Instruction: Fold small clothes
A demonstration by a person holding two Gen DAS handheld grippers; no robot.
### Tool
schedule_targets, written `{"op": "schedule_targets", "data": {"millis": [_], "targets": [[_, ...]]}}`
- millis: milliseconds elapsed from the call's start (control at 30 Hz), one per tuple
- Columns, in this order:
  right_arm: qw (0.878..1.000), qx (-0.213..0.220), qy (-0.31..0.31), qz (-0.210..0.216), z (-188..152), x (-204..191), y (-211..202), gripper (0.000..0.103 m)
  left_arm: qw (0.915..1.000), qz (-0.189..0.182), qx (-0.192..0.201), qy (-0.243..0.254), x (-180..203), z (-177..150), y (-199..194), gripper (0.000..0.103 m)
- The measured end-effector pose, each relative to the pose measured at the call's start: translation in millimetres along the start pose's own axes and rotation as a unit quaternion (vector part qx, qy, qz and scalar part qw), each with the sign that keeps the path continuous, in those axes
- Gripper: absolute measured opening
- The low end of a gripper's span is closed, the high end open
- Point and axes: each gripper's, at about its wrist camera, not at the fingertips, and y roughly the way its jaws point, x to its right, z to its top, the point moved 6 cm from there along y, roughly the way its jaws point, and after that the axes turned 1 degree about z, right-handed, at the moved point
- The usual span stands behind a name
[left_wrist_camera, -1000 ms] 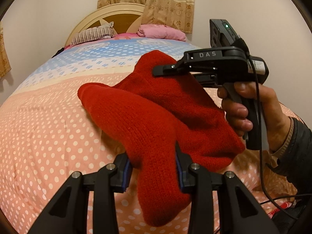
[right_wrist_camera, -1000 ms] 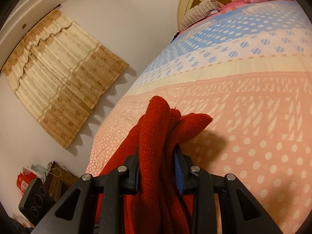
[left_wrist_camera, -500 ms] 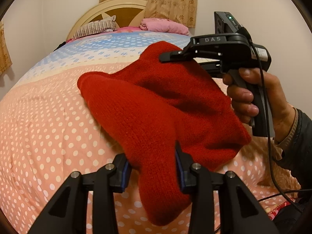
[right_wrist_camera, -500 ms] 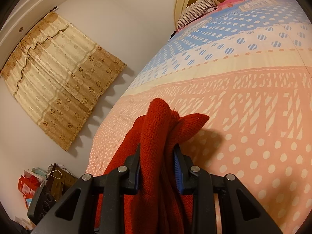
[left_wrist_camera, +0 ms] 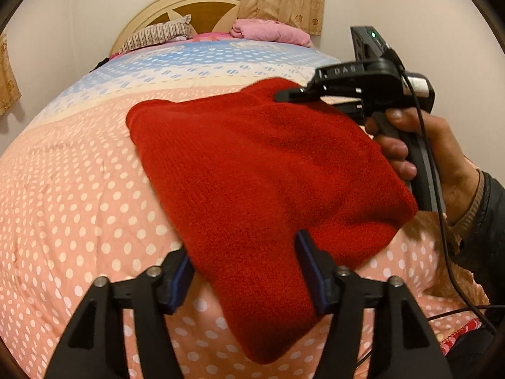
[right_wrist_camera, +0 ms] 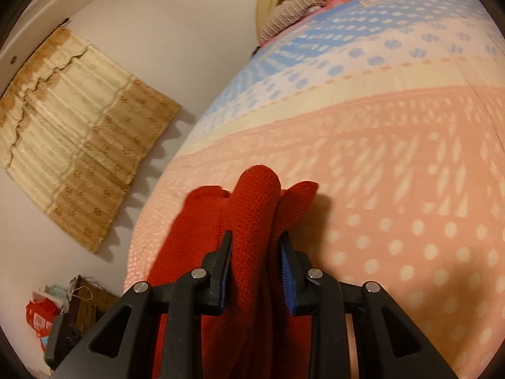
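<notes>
A red knitted garment lies spread over the peach polka-dot bedspread. My left gripper has its jaws wide apart, and the near end of the garment drapes loosely between them. My right gripper is at the garment's far right corner, held by a hand. In the right wrist view the right gripper is shut on a bunched fold of the red garment, which sticks up past the fingertips.
The bed runs back to a cream headboard, with a striped pillow and a pink bundle. Curtains hang on the left wall. Bags and clutter sit on the floor. A black cable trails from the right gripper.
My left gripper's jaws have opened and let go of the garment. The garment has flattened out on the bed. The right gripper has moved lower and right, still gripping its corner.
</notes>
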Motion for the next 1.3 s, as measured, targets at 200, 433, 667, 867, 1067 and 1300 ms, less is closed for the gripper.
{"op": "schedule_targets", "data": {"millis": [200,433,667,867,1067,1300], "targets": [[1.000,-0.003,0.009,-0.006,-6.1,13.7,-2.5,0.028,0.9997,0.012,0.002,0.021,7.7,1.9,-13.5,0.072],[1.000,0.011,0.000,-0.020,-12.4,16.4,-19.5,0.028,0.9964,0.045,0.060,0.040,-3.2,20.0,-43.3,0.091],[0.996,0.056,-0.070,-0.008,-20.8,-40.7,-61.9,0.036,0.9921,0.098,0.078,0.009,-45.9,33.7,-21.0,0.092],[0.990,0.001,-0.140,0.035,-57.3,-91.9,-51.9,0.037,0.9912,0.110,0.065,-0.035,-71.9,36.8,11.1,0.095],[0.989,-0.028,-0.139,-0.028,-88.6,-60.7,-38.9,0.037,0.9909,0.117,0.065,-0.018,-62.2,21.7,17.0,0.096],[0.992,-0.011,-0.120,-0.024,-105.4,-43.0,-51.5,0.037,0.9899,0.116,0.075,-0.032,-63.0,17.4,17.4,0.101]]}}
